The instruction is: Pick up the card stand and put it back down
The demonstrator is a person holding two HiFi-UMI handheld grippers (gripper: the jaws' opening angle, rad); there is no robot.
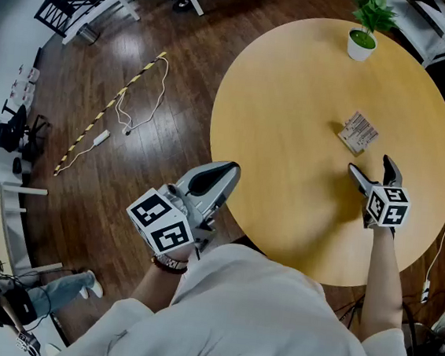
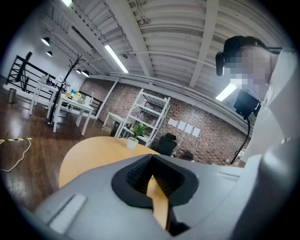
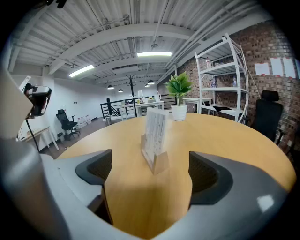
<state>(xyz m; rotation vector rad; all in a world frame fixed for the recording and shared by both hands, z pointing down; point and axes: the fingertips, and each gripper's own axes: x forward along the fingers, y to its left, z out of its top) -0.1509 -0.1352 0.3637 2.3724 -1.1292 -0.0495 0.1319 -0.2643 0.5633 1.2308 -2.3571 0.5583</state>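
On the round table (image 1: 290, 141), the card stand (image 1: 358, 133) sits just ahead of the right gripper (image 1: 370, 165), whose jaws are spread wide and empty. Only the right gripper view shows the stand (image 3: 154, 140) upright, clear of both jaws. Off the table's edge, the left gripper (image 1: 210, 184) has its jaws together on nothing, plain only in its own view

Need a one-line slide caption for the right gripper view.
Open right gripper faces the upright card stand on the round wooden table, a potted plant behind it.
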